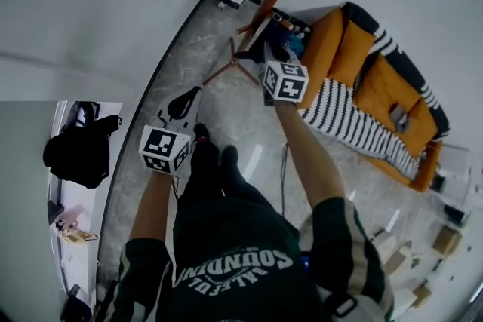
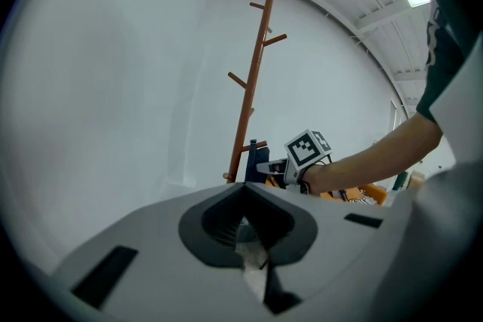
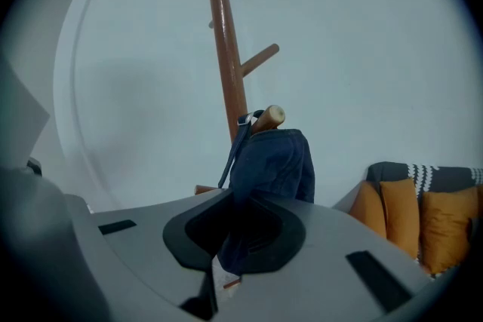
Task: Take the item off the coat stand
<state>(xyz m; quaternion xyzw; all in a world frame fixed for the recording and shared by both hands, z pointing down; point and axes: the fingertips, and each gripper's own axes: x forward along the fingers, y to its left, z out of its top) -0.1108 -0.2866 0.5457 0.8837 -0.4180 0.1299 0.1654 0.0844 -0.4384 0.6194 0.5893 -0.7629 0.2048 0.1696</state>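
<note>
Coat stand (image 3: 225, 64) upright by wall (image 3: 113, 87); blue denim item (image 3: 275, 158) hangs by strap (image 3: 230, 151) from low upslanted peg (image 3: 266, 118), which keeps it on; long axis vertical, bulk pointing down; right gripper (image 3: 230, 260) jaws clenched on its lower fabric, likely to lift it off; left gripper (image 2: 253, 256) jaws together, empty

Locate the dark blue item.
Right gripper view, centre: the dark blue item hangs from a peg of the coat stand, its lower edge clamped by the right gripper.

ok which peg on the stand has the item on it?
The low peg nearest the right hand-held gripper: the dark blue cloth item hangs from it. The higher peg is bare.
</note>
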